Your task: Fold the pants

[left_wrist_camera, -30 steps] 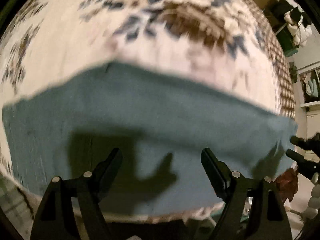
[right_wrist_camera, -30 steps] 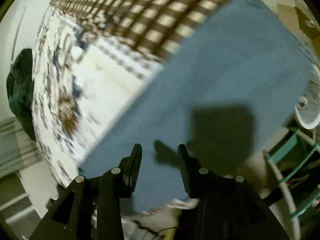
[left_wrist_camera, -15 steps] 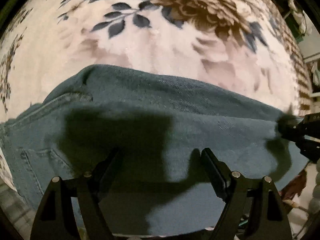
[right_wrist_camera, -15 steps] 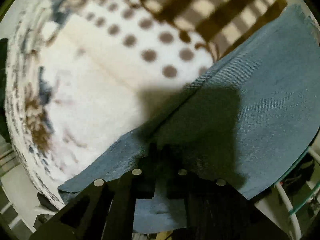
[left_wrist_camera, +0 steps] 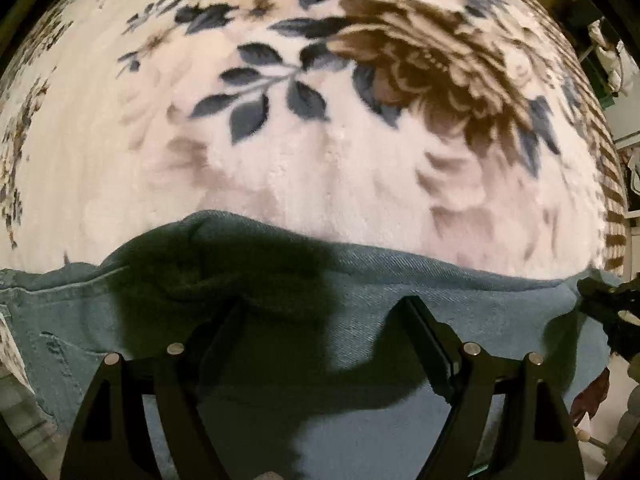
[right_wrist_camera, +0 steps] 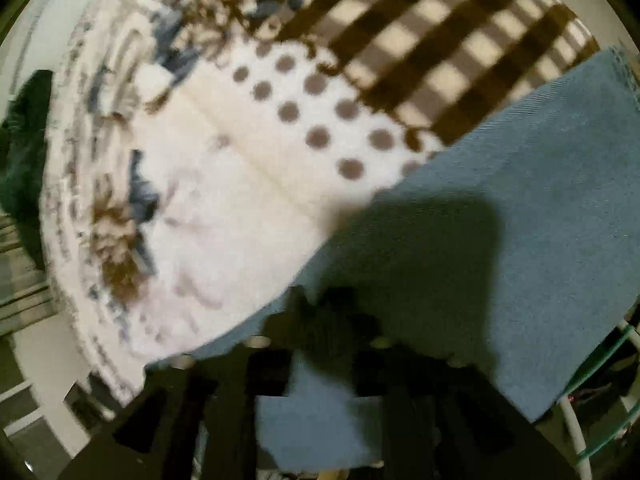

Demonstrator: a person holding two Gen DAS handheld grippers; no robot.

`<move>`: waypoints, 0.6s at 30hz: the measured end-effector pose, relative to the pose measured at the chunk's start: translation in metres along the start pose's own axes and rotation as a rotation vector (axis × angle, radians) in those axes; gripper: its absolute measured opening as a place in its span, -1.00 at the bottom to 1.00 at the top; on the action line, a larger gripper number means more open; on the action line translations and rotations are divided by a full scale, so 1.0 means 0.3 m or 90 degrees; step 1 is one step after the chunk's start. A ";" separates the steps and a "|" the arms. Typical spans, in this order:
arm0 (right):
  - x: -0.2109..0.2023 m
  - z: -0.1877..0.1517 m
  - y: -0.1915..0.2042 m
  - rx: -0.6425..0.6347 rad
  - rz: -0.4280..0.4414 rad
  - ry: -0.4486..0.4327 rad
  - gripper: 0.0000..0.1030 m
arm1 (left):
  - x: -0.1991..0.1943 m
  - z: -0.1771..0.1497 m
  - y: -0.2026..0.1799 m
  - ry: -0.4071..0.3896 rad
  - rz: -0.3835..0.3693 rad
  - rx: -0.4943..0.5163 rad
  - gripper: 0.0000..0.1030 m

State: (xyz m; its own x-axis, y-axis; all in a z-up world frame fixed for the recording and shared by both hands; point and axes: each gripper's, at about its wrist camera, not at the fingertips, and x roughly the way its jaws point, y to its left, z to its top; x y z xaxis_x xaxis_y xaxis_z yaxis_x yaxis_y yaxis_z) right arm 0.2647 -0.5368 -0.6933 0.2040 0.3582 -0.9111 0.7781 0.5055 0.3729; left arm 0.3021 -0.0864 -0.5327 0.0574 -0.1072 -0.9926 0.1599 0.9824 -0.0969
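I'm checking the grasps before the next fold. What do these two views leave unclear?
- Right wrist view: right gripper fingertips lost in motion blur and shadow; grip on the jeans unclear.
- Left wrist view: left gripper open; its shadow hides whether the fingertips touch the denim.
- Both views: the jeans run past the frame edges.
- Left wrist view: objects beyond the blanket too small.

cream fleece blanket point(left_wrist_camera: 320, 184) with brown flower at 1 o'clock, navy leaves at 11; right wrist view: brown check and dot patches at 12, dark green cloth point(right_wrist_camera: 22, 152) at 9
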 end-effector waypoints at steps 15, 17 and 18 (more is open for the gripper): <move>-0.343 -0.117 -0.965 0.235 0.096 -0.241 -0.02 | 0.070 -0.299 -0.294 0.076 -0.071 0.056 0.55; -0.313 -0.097 -1.015 0.240 0.123 -0.241 -0.02 | 0.090 -0.304 -0.325 0.067 -0.048 0.075 0.73; -0.299 -0.090 -1.023 0.241 0.130 -0.242 -0.02 | 0.095 -0.303 -0.335 0.065 -0.048 0.081 0.83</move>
State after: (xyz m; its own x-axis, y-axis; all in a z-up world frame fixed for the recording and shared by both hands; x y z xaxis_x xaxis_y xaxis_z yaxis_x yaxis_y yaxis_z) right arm -0.0085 -0.7028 -0.7212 0.5175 0.0768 -0.8523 0.8446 0.1142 0.5231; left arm 0.1981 -0.1742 -0.5579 -0.0593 -0.1569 -0.9858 0.2841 0.9441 -0.1673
